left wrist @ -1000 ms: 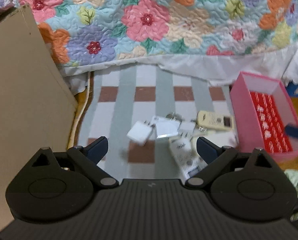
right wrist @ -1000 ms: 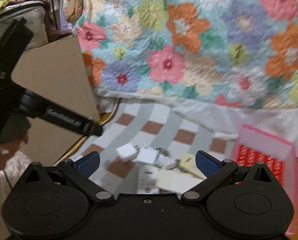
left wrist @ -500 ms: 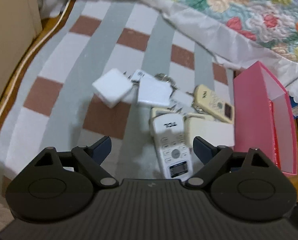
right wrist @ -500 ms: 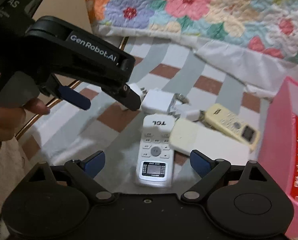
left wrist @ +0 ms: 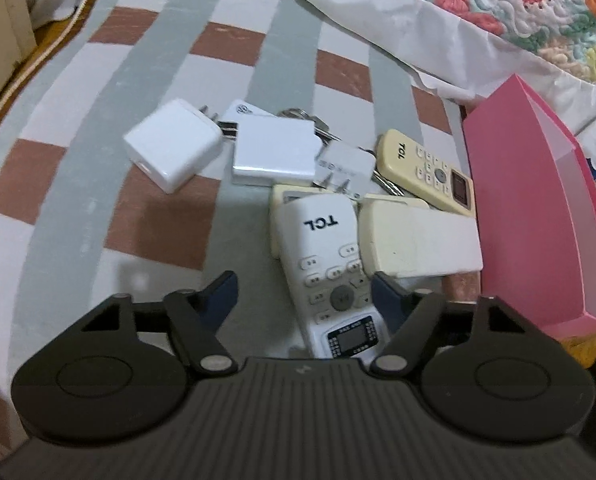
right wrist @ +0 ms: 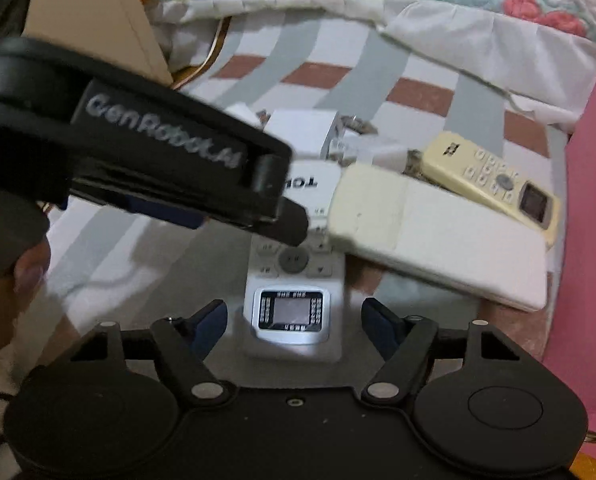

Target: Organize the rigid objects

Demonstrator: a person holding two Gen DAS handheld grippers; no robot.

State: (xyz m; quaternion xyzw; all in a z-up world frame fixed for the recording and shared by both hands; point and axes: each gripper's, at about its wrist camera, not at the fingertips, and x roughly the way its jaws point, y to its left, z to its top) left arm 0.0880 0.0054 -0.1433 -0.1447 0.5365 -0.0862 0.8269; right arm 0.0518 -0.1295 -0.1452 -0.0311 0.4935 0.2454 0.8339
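A white TCL remote [left wrist: 329, 264] lies face up on the checked cloth [left wrist: 98, 208]; it also shows in the right wrist view [right wrist: 294, 292]. My left gripper [left wrist: 303, 290] is open with its jaws either side of the remote's middle. My right gripper [right wrist: 294, 320] is open around the remote's display end. A cream remote [left wrist: 417, 240] lies face down across the white one's right side. A yellowed TCL remote [left wrist: 425, 168], two white chargers [left wrist: 174, 148] [left wrist: 274, 152], a small white plug [left wrist: 343, 168] and keys lie behind.
A pink box [left wrist: 537, 216] stands open at the right, next to the remotes. A floral quilt [left wrist: 517, 0] and its white skirt hang at the back. A cardboard panel [right wrist: 94, 12] stands at the left. The left gripper's arm [right wrist: 146, 160] crosses the right wrist view.
Both grippers have dropped from facing the quilt and moved in close over the pile. Each now straddles the white TCL remote with open jaws.
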